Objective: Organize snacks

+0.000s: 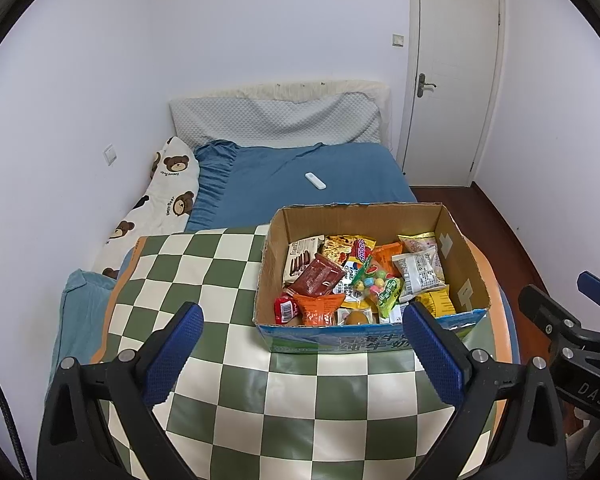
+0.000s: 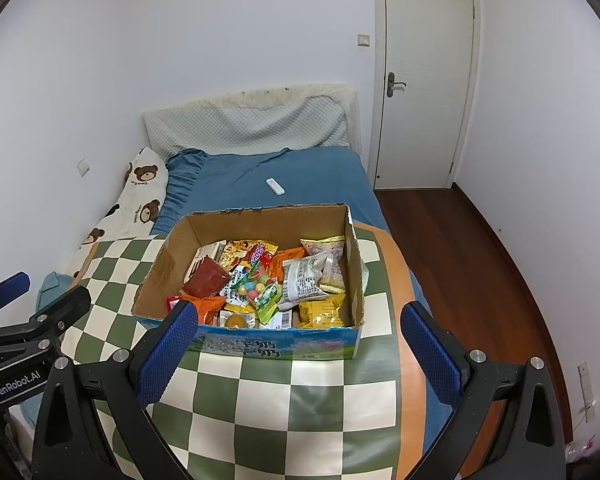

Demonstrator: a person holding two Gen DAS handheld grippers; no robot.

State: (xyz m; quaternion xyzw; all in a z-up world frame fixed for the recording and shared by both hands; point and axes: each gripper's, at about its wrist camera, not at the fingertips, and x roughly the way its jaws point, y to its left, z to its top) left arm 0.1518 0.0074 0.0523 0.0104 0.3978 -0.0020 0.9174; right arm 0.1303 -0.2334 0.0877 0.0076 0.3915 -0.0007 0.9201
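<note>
An open cardboard box [image 1: 464, 256] [image 2: 160, 268] stands on a green and white checkered mat [image 1: 220, 280] [image 2: 300, 392] on the bed. It holds several snack packets: a dark red packet [image 1: 318, 278] [image 2: 206, 276], an orange packet [image 1: 320, 308], a white packet [image 1: 418, 274] [image 2: 302, 280], a yellow packet [image 1: 438, 302] [image 2: 320, 312] and a bag of coloured candy balls [image 1: 374, 284] [image 2: 256, 290]. My left gripper [image 1: 300, 328] is open and empty, held above the mat just before the box. My right gripper [image 2: 300, 328] is open and empty at the box's near edge.
A blue sheet [image 1: 292, 176] covers the bed, with a white remote [image 1: 315, 181] [image 2: 275, 186] on it. A bear-print pillow [image 1: 160, 204] lies by the left wall. A closed white door [image 2: 424, 76] and wooden floor [image 2: 480, 264] are to the right.
</note>
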